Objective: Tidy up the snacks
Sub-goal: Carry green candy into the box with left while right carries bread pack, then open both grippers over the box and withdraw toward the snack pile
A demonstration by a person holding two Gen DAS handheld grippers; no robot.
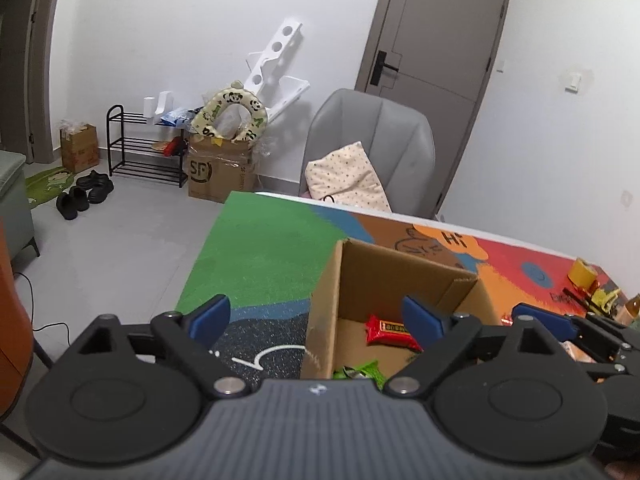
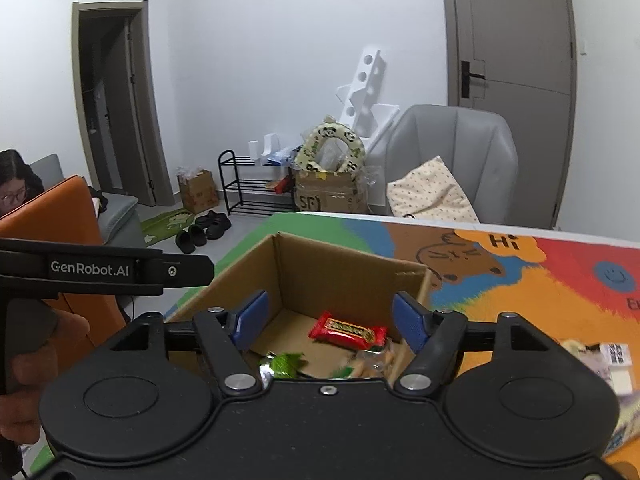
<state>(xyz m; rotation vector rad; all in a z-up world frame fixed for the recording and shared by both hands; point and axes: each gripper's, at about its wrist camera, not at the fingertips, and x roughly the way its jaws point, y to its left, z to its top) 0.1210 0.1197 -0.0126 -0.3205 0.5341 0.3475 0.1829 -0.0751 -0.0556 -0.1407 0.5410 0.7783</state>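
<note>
An open cardboard box (image 1: 376, 268) (image 2: 344, 268) stands on the colourful table mat. Inside lie a red snack bar (image 1: 390, 330) (image 2: 346, 332), a green packet (image 1: 360, 372) (image 2: 282, 364) and a clear-wrapped snack (image 2: 374, 360). My left gripper (image 1: 316, 318) hangs over the box's left wall, open, with nothing between its blue pads. My right gripper (image 2: 330, 322) hovers above the box's inside, also open and empty. In the left wrist view the right gripper (image 1: 560, 324) shows at the right edge.
More snack packets (image 2: 612, 364) lie on the mat right of the box, and yellow items (image 1: 588, 280) sit at the far right. A grey armchair (image 1: 372, 148) stands behind the table. A seated person (image 2: 16, 188) is at the far left, behind an orange chair (image 2: 60, 220).
</note>
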